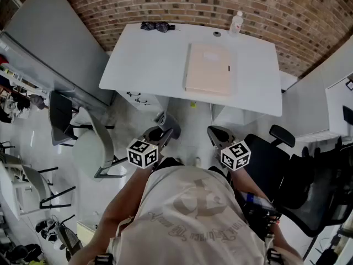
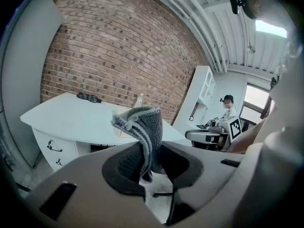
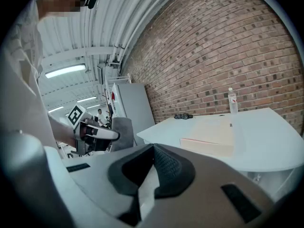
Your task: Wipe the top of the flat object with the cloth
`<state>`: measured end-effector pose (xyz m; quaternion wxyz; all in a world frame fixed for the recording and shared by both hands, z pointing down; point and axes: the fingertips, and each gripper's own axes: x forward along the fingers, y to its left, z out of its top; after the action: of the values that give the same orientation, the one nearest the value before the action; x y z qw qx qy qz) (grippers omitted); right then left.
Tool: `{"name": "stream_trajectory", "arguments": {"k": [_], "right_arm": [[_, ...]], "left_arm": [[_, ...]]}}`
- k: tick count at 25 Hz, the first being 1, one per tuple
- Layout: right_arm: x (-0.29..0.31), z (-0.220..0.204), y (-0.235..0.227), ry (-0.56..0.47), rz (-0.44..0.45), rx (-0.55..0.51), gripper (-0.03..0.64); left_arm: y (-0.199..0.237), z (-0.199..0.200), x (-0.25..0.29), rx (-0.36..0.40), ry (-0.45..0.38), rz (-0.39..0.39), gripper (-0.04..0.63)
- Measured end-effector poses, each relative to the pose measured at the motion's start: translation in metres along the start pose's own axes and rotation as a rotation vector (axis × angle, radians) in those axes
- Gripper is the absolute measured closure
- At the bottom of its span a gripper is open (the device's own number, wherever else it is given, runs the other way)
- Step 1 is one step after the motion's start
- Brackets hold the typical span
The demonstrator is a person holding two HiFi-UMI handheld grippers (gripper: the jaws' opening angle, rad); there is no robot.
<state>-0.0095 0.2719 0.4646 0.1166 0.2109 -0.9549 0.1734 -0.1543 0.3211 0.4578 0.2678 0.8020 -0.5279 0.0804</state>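
Grey cloth [image 2: 142,132] is pinched in the left gripper [image 2: 153,163]. The jaws are clenched on its lower part and the rest sticks up in a floppy fold above them. The right gripper [image 3: 151,167] has its jaws pressed together with nothing between them.

The person's holding both grippers close to their chest, out over the floor and short of the near edge of the white table [image 1: 149,59]. The two sit side by side, both tipped a bit downward toward the table.

The flat thing is a beige board [image 1: 208,69] lying flat on the table, a little right of the middle. It's well apart from both sets of jaws, out beyond them, and the cloth isn't touching it. In the right gripper view it shows up past the jaws, off to the right.

Other stuff on the table: a clear bottle [image 1: 236,22] at the far edge by the brick wall [image 1: 182,7], and a dark bundle [image 1: 157,26] at the far left. There's a black office chair [image 1: 276,164] on the right.
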Motion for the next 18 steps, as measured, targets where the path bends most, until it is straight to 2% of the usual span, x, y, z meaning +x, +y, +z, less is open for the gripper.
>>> {"name": "stream_trajectory", "arguments": {"k": [6,18], "right_arm": [[0.0,0.003,0.002,-0.014,0.021,0.01,0.595],[-0.013,-0.009,-0.029,-0.009,-0.03,0.088,0.594]], "left_arm": [[-0.007,-0.004,0.002,0.005,0.013,0.0,0.492],[-0.024,-0.007,0.023,0.004,0.047,-0.005,0.492]]}}
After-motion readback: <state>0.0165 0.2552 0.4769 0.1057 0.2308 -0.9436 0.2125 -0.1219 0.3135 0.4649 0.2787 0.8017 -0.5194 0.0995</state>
